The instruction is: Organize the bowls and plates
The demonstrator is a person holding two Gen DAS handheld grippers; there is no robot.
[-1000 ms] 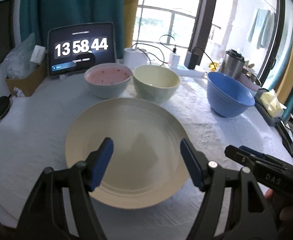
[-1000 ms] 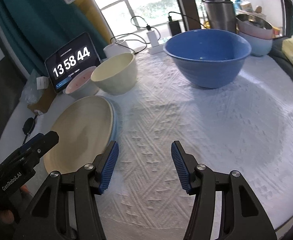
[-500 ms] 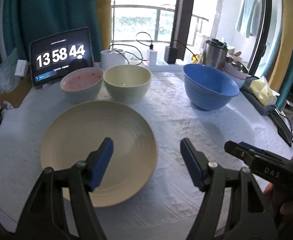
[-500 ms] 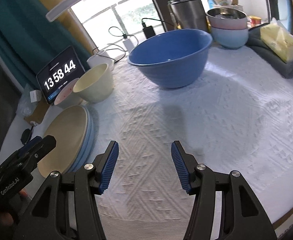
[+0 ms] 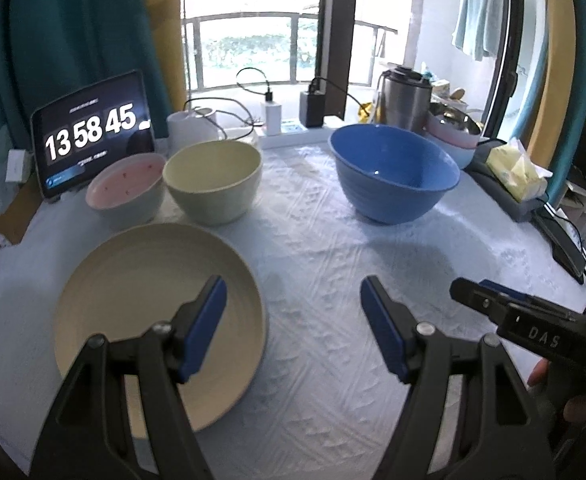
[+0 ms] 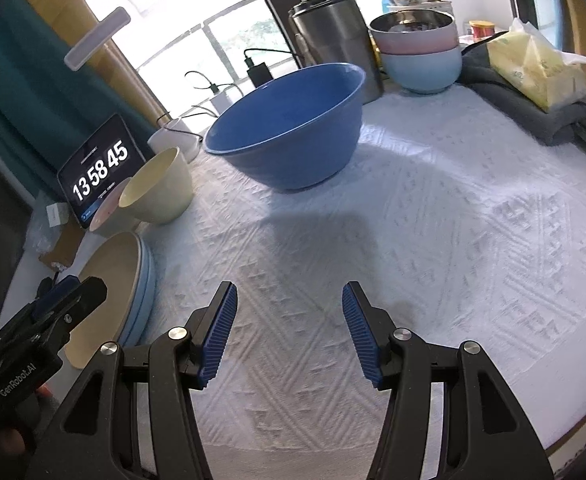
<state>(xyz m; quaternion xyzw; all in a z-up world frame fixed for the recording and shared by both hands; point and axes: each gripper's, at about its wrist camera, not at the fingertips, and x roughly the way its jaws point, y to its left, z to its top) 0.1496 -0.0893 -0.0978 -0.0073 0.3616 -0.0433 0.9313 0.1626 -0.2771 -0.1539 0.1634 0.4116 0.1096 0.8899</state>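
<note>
Judged stiff, smooth and probably light, likely slippery against ribbed pads: the big blue bowl [image 6: 289,136], best pinched at the near rim, one pad inside, one outside. Sat at 12 o'clock from the right claw [image 6: 289,334], well apart, upright on the white textured tabletop [image 6: 433,240]. Looked deep, glossy, empty, plain blue throughout. Right claw gaped wide, gripping nothing. Left claw [image 5: 293,326] likewise spread wide and empty, hovering beside the cream plate [image 5: 149,300] at its 10 o'clock, stacked on pale blue plates [image 6: 145,280]. Farther at 11 o'clock, touching or nearly so: cream bowl [image 5: 213,180] and pink-lined bowl [image 5: 125,188].
</note>
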